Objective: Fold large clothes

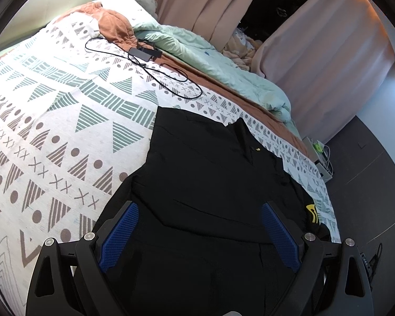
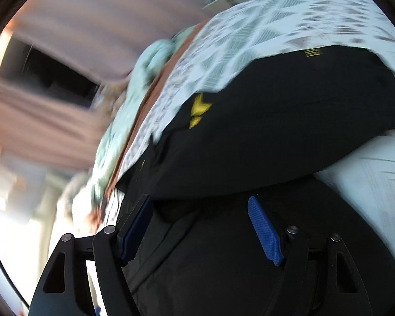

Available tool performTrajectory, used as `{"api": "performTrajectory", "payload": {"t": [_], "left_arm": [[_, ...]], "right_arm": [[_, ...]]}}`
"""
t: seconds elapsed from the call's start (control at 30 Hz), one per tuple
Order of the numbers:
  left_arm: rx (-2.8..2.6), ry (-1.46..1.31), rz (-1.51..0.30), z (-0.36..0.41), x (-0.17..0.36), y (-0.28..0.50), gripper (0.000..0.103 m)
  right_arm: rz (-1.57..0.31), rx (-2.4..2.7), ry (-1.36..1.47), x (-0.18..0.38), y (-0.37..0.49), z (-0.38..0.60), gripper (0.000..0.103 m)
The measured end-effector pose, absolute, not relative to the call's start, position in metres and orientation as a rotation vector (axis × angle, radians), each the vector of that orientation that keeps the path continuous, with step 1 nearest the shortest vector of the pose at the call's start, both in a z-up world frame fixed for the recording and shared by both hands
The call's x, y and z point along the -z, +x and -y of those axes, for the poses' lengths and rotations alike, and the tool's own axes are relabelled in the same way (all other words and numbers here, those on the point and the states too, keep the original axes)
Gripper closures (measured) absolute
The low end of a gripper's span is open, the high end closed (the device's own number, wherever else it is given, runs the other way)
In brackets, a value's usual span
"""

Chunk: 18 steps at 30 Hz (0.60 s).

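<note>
A black garment [image 1: 205,173] with small yellow marks lies spread on the patterned bedspread [image 1: 65,121], partly folded over itself. My left gripper [image 1: 199,206] hovers over its near part, blue pads [image 1: 121,234] wide apart and nothing pinched between them. The right wrist view is blurred and tilted. It shows the same black garment [image 2: 289,121] with a yellow logo [image 2: 198,108]. My right gripper [image 2: 198,198] is open just above the near cloth, and its blue pads [image 2: 263,231] press on nothing.
A black charger and its cable [image 1: 144,52] lie on the bed beyond the garment. A mint duvet [image 1: 223,63] is bunched along the far side, with pink curtains [image 1: 316,52] behind. The dark floor [image 1: 368,171] and a power strip [image 1: 318,155] are to the right.
</note>
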State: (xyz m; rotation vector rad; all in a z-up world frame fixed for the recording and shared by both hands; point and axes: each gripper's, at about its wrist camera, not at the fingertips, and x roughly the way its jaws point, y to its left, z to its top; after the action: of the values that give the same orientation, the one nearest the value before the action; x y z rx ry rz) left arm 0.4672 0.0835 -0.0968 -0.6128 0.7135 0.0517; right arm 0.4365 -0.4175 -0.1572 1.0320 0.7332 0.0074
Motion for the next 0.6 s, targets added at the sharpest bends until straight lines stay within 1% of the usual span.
{"api": "performTrajectory", "payload": {"t": [0.13,0.47,0.53,0.6], "left_arm": [[-0.058,-0.594,-0.726,-0.079,0.100,0.470,0.008],[-0.087,-0.558,-0.762,-0.071,0.113,0.484,0.008],[-0.094,-0.558,-0.774,-0.071,0.116,0.488,0.008],[-0.103,-0.561,-0.783,-0.071,0.119,0.490,0.008]], "right_arm": [[-0.688,0.099,1.129,0.172,0.417,0.456,0.028],[-0.679,0.240,1.305,0.213,0.400,0.503,0.029],[-0.656,0.241,1.330,0.219,0.396,0.512,0.031],[-0.640,0.239,1.327,0.223,0.396,0.517,0.032]]}}
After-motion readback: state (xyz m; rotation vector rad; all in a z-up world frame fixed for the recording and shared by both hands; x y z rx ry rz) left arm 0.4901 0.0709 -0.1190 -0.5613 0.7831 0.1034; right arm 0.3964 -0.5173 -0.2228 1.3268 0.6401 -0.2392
